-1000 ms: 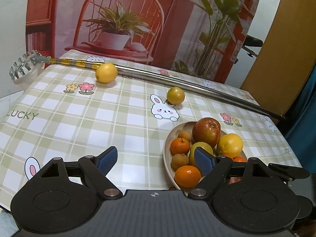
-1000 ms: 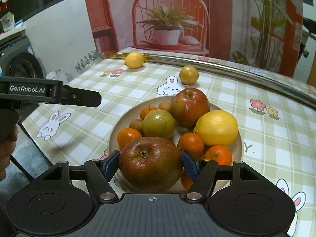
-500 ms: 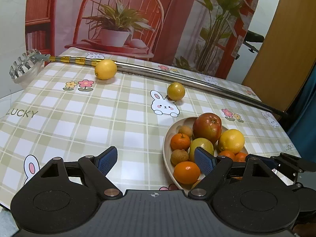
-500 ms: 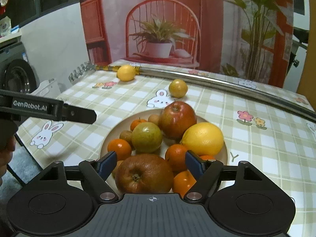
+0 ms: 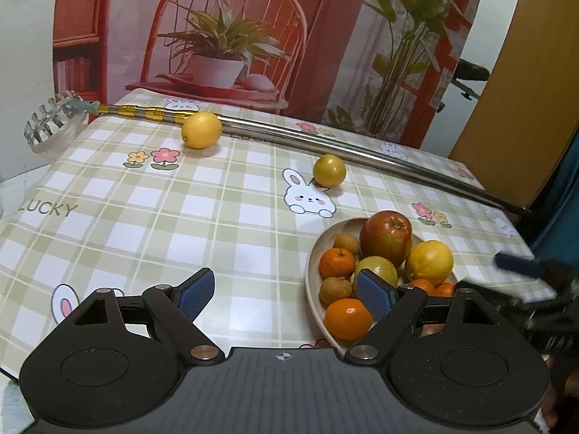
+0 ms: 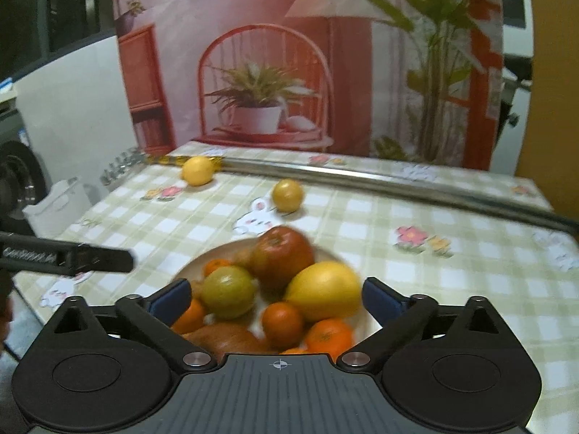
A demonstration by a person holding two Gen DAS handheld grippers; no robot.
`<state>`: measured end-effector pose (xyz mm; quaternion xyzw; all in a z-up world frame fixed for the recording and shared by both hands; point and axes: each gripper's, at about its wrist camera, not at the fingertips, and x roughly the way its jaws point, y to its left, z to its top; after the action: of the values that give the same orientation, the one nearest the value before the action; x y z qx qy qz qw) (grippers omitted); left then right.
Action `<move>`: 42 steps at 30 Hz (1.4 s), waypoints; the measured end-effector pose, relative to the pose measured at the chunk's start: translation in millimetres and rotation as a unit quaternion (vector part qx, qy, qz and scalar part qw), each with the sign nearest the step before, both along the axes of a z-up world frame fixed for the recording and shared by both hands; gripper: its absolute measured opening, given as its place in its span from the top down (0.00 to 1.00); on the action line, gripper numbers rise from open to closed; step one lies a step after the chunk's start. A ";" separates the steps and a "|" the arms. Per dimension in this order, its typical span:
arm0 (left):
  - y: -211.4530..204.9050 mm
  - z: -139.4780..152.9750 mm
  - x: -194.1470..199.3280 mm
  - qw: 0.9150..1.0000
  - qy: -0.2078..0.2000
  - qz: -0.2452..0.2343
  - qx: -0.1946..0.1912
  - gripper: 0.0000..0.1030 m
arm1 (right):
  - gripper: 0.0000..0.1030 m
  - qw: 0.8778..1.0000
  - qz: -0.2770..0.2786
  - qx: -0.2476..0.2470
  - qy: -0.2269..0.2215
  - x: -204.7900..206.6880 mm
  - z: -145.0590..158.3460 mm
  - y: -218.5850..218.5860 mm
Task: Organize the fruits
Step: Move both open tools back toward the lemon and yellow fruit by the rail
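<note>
A beige plate (image 5: 310,271) (image 6: 197,258) holds a red apple (image 5: 386,235) (image 6: 282,255), a large lemon (image 5: 429,261) (image 6: 324,294), a green-yellow fruit (image 6: 228,291), several mandarins and small brown fruits. A second, brownish apple (image 6: 224,338) lies at the plate's near edge, just below my open right gripper (image 6: 275,298), which holds nothing. My left gripper (image 5: 284,291) stands open over the tablecloth left of the plate. A loose lemon (image 5: 201,130) (image 6: 197,170) and a small yellow fruit (image 5: 329,170) (image 6: 287,195) rest on the cloth farther back.
A long metal pole (image 5: 325,141) with a rake-like head (image 5: 47,126) lies across the table's far side. The checked tablecloth (image 5: 144,217) drops off at the left and near edges. A printed backdrop stands behind. The right wrist view is blurred.
My right gripper let go of the brownish apple on the plate's near side, opened wider and drew back and up. The left gripper has barely shifted.
</note>
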<state>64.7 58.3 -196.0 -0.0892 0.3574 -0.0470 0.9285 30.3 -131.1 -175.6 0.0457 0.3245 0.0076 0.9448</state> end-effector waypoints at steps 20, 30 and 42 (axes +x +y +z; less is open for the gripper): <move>-6.1 29.7 30.9 0.999 -0.015 -0.004 0.048 0.15 | 0.00 0.998 -0.027 -0.028 -0.057 16.9 35.6 -58.2; -26.6 49.4 74.9 0.997 -0.030 -0.026 0.062 0.16 | 0.00 0.996 -0.045 0.006 -0.074 31.6 39.4 -86.3; -62.4 24.1 182.5 0.996 -0.014 -0.071 0.046 0.18 | 0.00 0.993 -0.095 0.048 -0.058 42.4 10.4 -127.4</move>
<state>247.3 -4.2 -171.9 -0.0201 0.3519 -0.0971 0.9308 72.7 -258.5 -165.2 0.1207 0.2627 -0.0644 0.9551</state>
